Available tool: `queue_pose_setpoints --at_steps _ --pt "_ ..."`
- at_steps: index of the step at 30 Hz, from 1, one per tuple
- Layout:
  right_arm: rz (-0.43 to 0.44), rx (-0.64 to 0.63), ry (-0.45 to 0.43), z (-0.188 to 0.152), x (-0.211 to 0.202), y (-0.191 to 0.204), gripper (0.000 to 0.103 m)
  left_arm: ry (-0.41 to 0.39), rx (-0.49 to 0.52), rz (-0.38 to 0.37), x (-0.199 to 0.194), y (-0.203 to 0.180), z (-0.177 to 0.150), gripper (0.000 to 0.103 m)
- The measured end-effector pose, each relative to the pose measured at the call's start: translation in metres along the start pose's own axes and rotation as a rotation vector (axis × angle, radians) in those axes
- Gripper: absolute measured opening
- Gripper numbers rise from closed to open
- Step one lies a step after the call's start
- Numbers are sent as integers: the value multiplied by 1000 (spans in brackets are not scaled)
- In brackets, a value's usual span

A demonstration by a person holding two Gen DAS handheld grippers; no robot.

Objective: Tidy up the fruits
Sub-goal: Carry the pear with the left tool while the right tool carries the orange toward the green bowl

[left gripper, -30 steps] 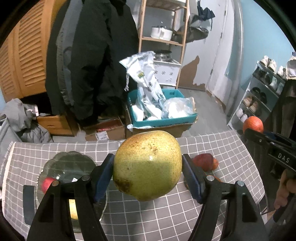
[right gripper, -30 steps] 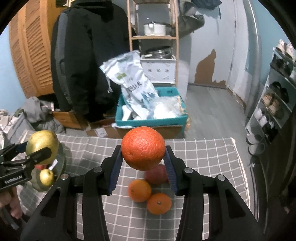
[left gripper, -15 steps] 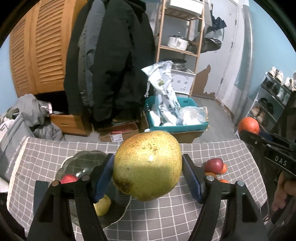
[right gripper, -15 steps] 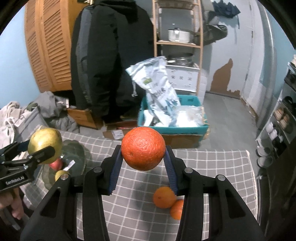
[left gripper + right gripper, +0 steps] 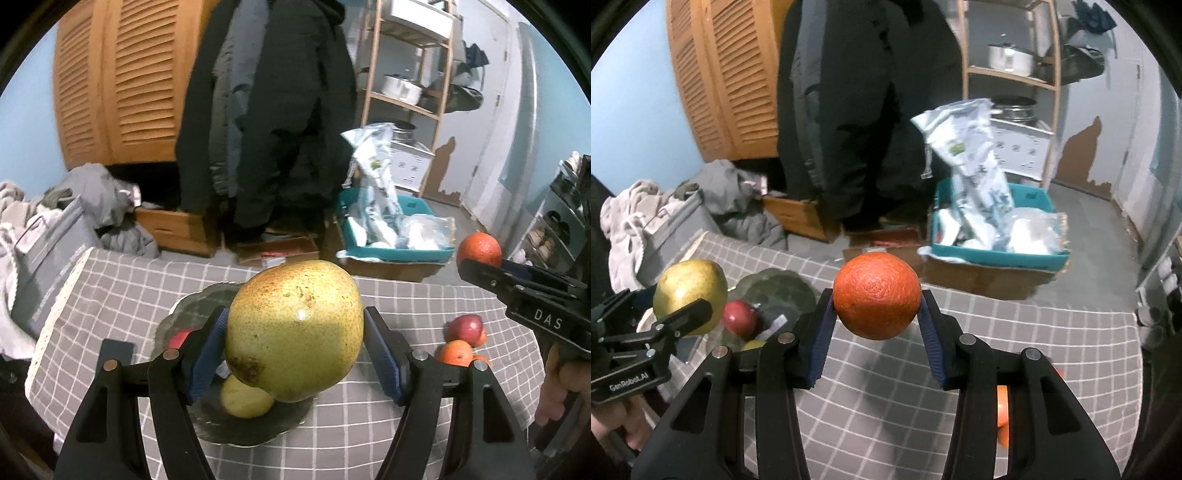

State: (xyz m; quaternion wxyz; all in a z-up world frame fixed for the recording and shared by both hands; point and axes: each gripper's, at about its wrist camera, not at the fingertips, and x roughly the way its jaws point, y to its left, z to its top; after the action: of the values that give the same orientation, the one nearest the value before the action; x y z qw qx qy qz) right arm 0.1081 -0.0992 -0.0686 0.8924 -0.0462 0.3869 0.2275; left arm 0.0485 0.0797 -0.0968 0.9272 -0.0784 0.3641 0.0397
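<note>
Two fruits are up in the air at once! The left gripper (image 5: pixel 295 350) has its blue pads clamped on a big yellow-green pear (image 5: pixel 294 328), which sits squarely between the jaws, bulging well above and below them, brown bruise low on its left side. Beneath it on the grey checked tablecloth (image 5: pixel 122 291) lies the dark glass plate (image 5: pixel 192 306), carrying a smaller yellow pear (image 5: pixel 245 400) at its near edge and a red apple (image 5: pixel 179 338) peeking out to the left behind the jaw.

Over on the right, the right gripper (image 5: pixel 876 325) is closed on an orange (image 5: pixel 876 295), pinched at its lower half so most of the fruit rides above the pads. Right of the plate, another red apple (image 5: pixel 466 328) and an orange (image 5: pixel 456 352) rest touching each other on the cloth. Beyond the table's far edge stand a teal crate (image 5: pixel 993 254) of bags and hanging dark coats (image 5: pixel 864 107).
</note>
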Motion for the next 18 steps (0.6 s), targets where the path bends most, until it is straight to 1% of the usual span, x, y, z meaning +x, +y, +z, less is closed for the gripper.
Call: queue_pose_setpoints --at_steps 9,15,18 --pt "70 -36 63 5 40 45 44 38 -64 71 9 49 -14 74" --pt "99 -73 123 -1 73 76 44 93 -103 105 24 78 -30 74" --pt "113 -78 158 -5 90 86 44 119 -122 108 33 88 -37 74"
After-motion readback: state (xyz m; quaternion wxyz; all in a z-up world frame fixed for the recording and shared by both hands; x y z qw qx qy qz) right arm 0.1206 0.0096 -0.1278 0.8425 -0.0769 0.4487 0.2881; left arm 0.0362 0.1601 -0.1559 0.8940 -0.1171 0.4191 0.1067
